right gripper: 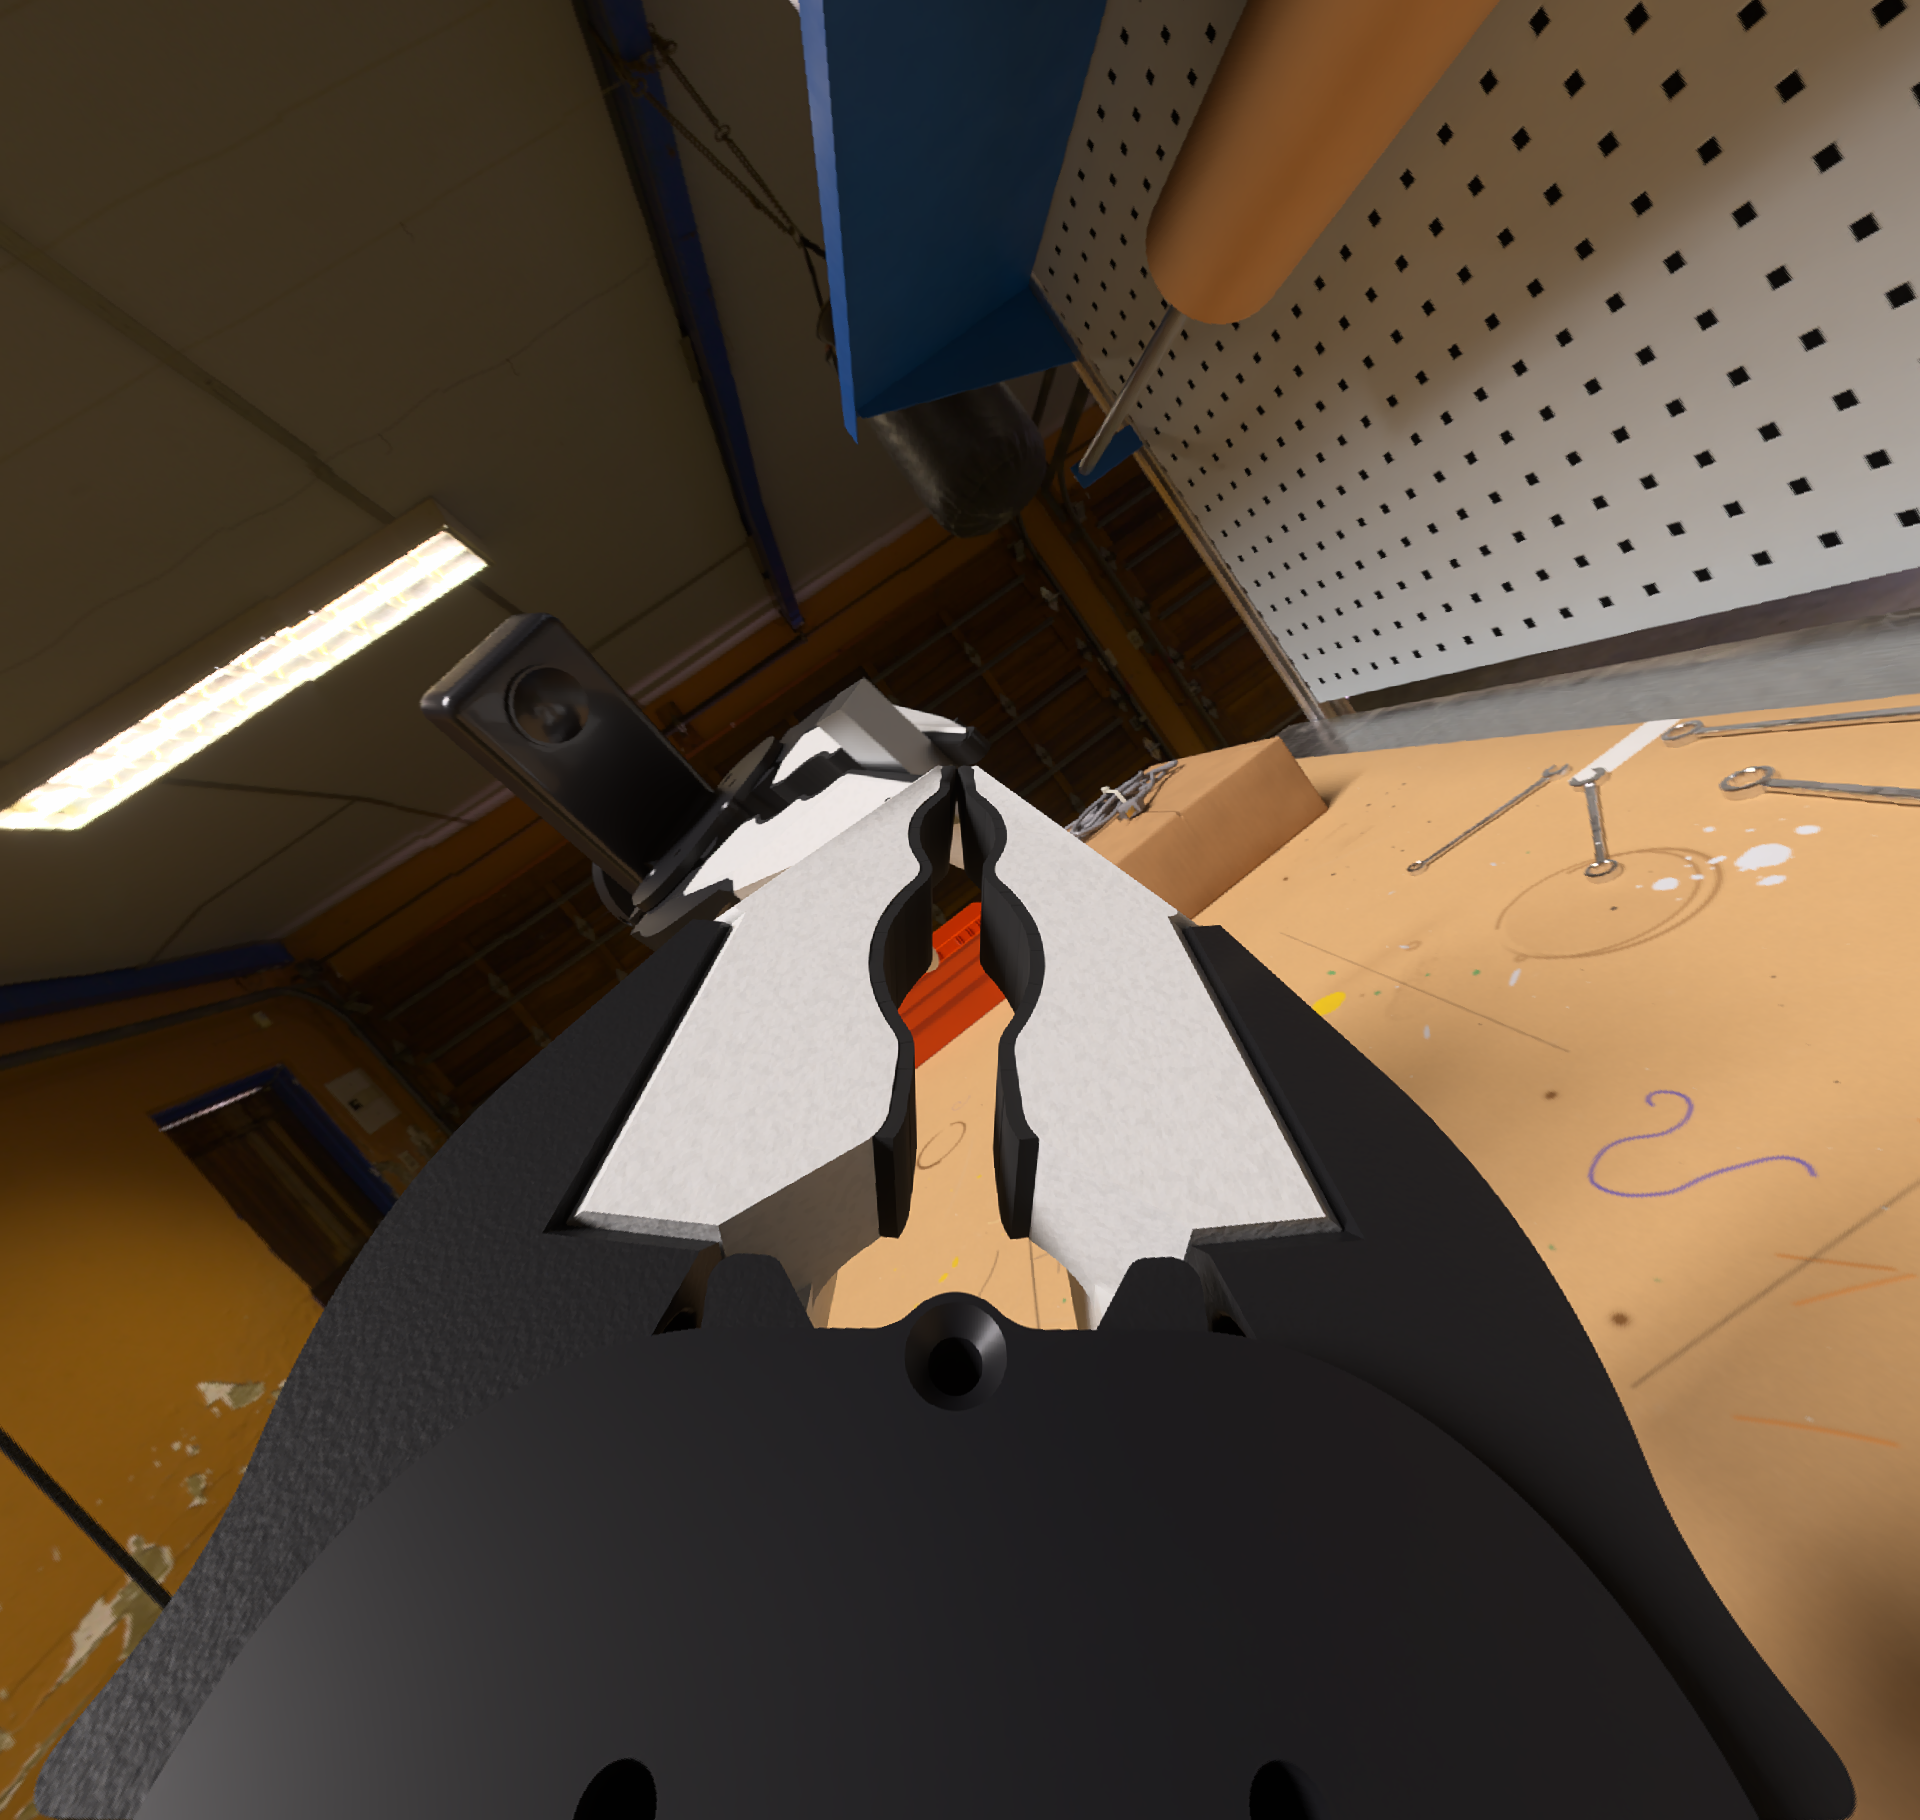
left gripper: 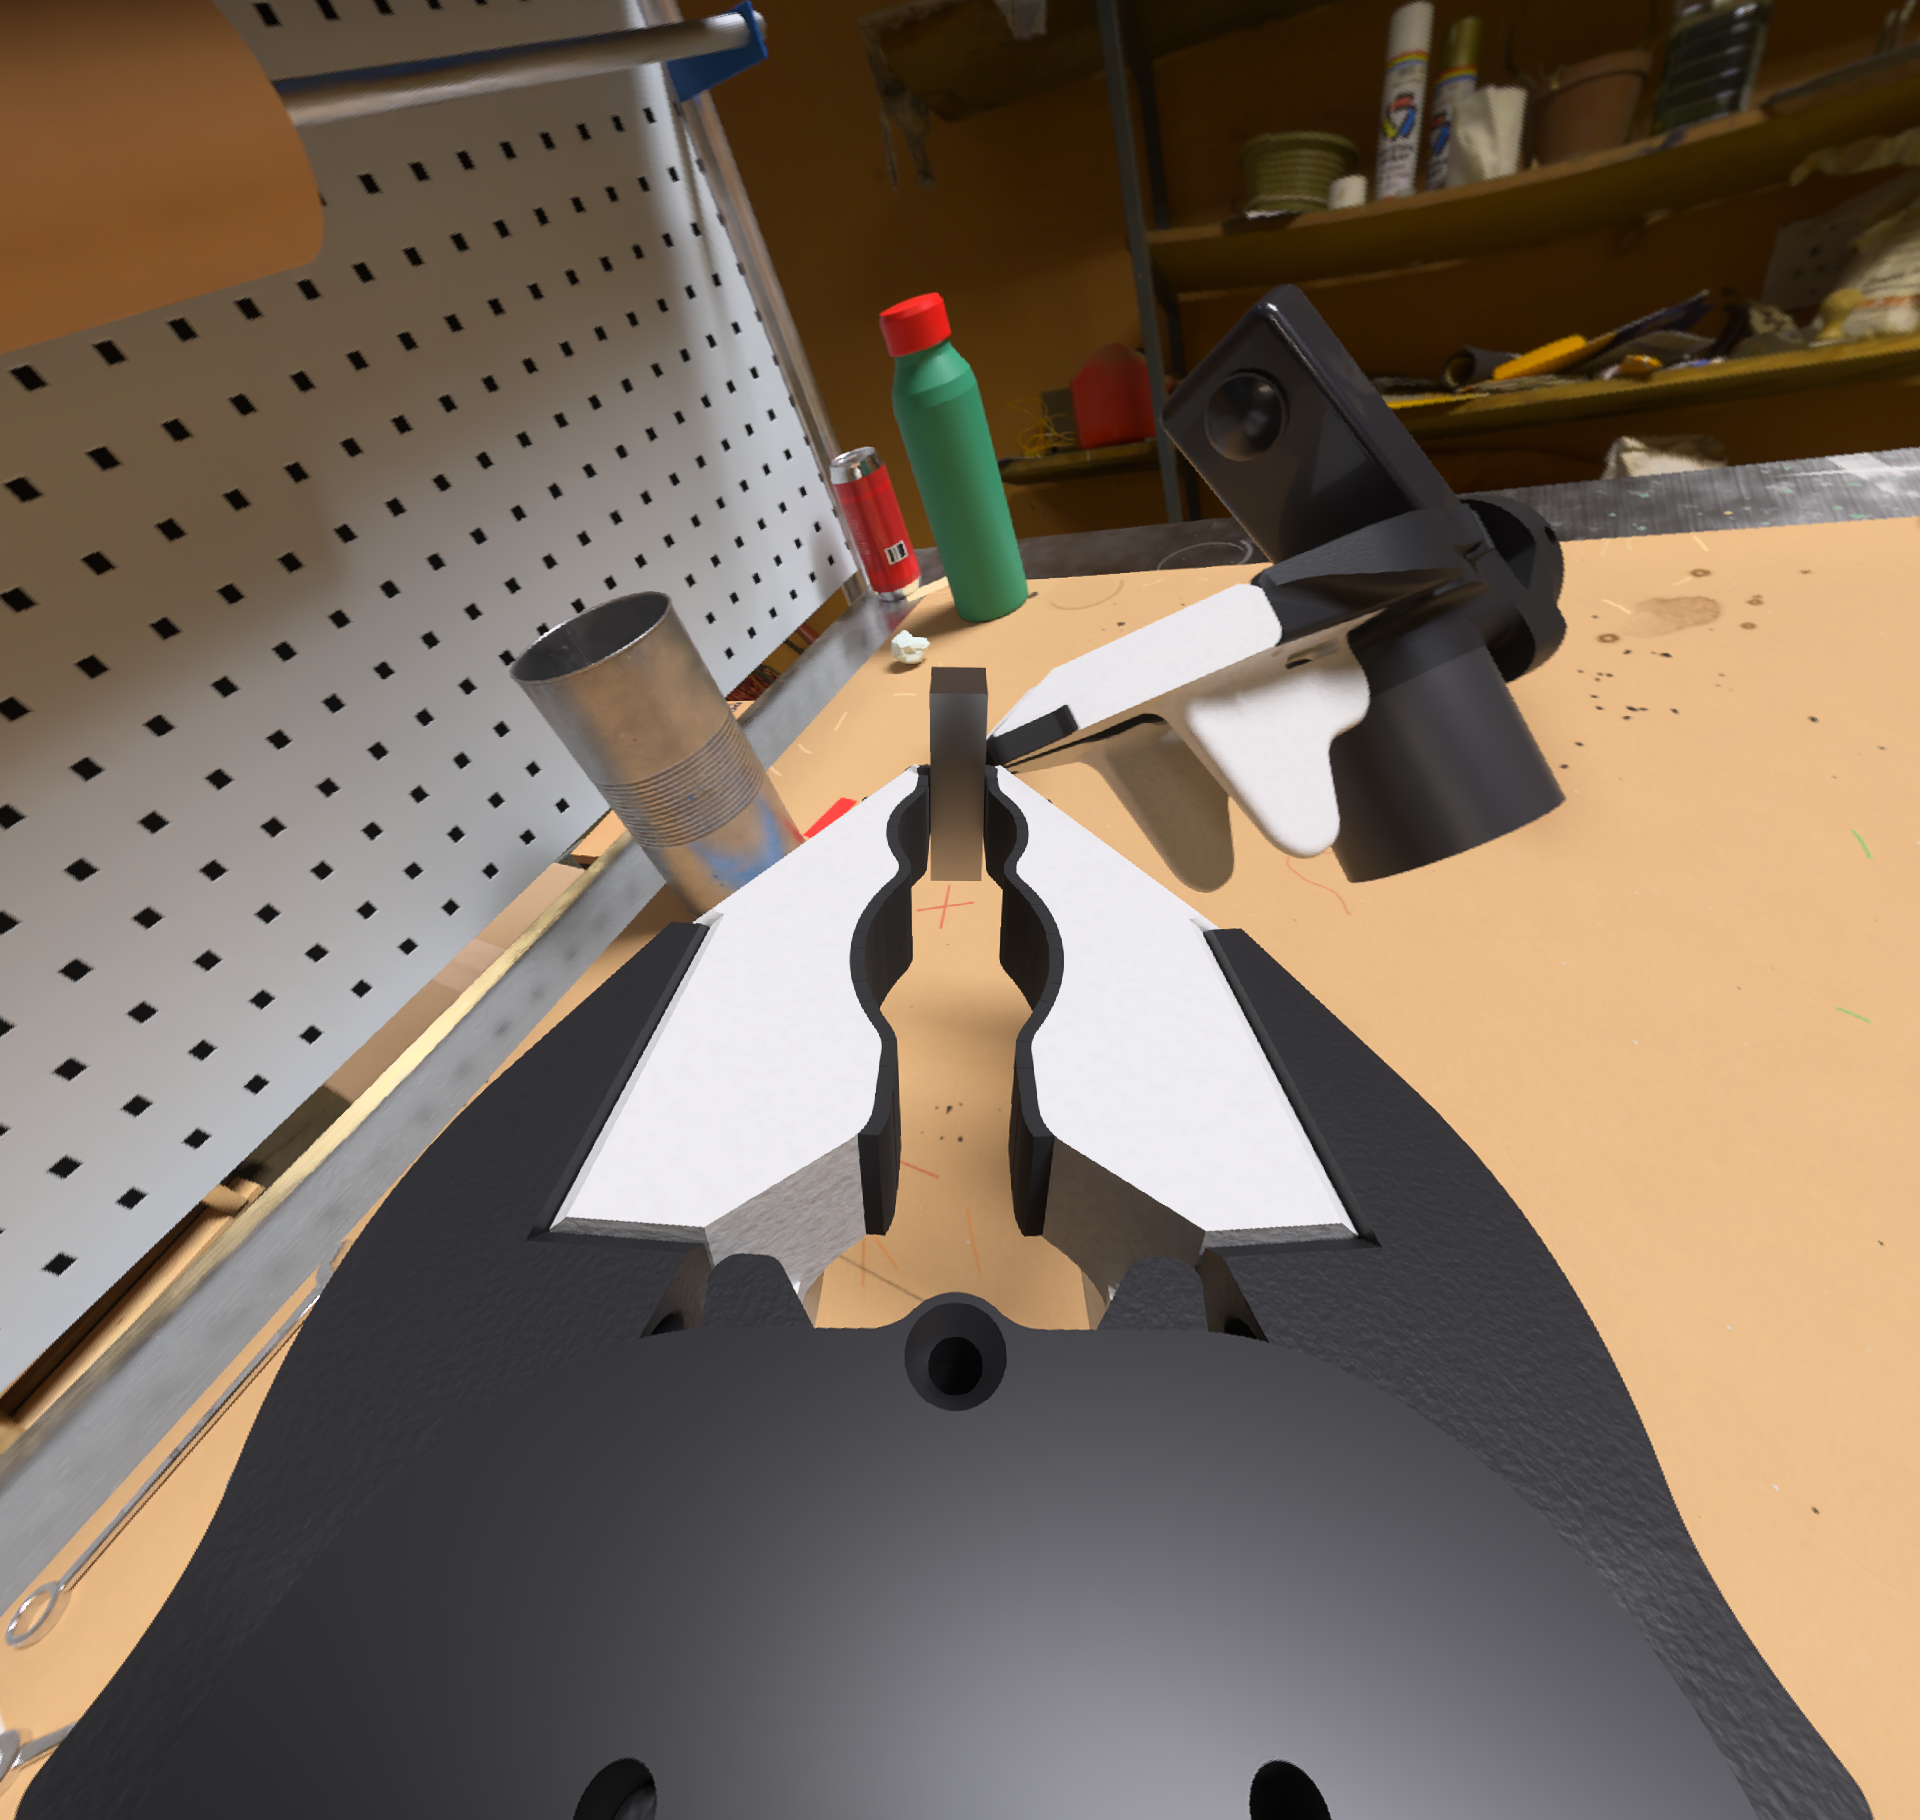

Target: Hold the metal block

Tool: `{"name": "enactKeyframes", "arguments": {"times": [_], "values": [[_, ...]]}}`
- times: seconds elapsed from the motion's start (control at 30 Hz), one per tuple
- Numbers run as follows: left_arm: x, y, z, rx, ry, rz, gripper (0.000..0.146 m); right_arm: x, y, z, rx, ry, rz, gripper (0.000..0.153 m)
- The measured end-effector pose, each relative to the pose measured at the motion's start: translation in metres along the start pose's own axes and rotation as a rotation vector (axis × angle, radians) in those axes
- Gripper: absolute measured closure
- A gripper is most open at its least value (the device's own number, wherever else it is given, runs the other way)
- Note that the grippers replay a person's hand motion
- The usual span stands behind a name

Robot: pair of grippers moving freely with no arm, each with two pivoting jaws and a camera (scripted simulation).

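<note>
A dark grey metal block (left gripper: 956,731) stands upright between my left gripper's (left gripper: 956,783) fingertips, a little above the tan workbench (left gripper: 1558,1095). The left gripper is shut on it. My right gripper (left gripper: 995,747) comes in from the right with its fingers closed together and its tips against the block's right side. In the right wrist view the right gripper (right gripper: 956,781) shows only a thin dark slit between its tips. The block (right gripper: 961,747) and the left gripper (right gripper: 790,804) lie just beyond them. I cannot tell whether the right tips pinch the block.
A metal cup (left gripper: 644,731), a red can (left gripper: 873,523) and a green bottle (left gripper: 956,461) stand by the pegboard (left gripper: 364,523) on the left. Wrenches (right gripper: 1486,820) and a cardboard box (right gripper: 1195,814) lie on the bench (right gripper: 1558,1095) in the right wrist view.
</note>
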State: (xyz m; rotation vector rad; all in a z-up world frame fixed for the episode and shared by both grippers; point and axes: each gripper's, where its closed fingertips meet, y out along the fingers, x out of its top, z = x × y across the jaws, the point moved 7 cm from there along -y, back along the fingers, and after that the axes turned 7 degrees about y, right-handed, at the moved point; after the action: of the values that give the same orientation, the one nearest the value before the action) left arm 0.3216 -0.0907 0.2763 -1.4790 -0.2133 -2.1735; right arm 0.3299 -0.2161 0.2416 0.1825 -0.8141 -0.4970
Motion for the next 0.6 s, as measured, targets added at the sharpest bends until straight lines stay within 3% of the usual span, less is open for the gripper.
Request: {"name": "enactKeyframes", "arguments": {"times": [0.37, 0.6], "values": [[0.001, 0.0, -0.002, -0.024, 0.022, 0.006, 0.137, 0.005, -0.001, 0.006, -0.085, -0.175, 0.064, 0.153], [0.001, -0.003, 0.004, 0.021, 0.013, 0.0, 0.137, 0.01, -0.003, 0.017, -0.041, -0.196, 0.132, 0.153]]}}
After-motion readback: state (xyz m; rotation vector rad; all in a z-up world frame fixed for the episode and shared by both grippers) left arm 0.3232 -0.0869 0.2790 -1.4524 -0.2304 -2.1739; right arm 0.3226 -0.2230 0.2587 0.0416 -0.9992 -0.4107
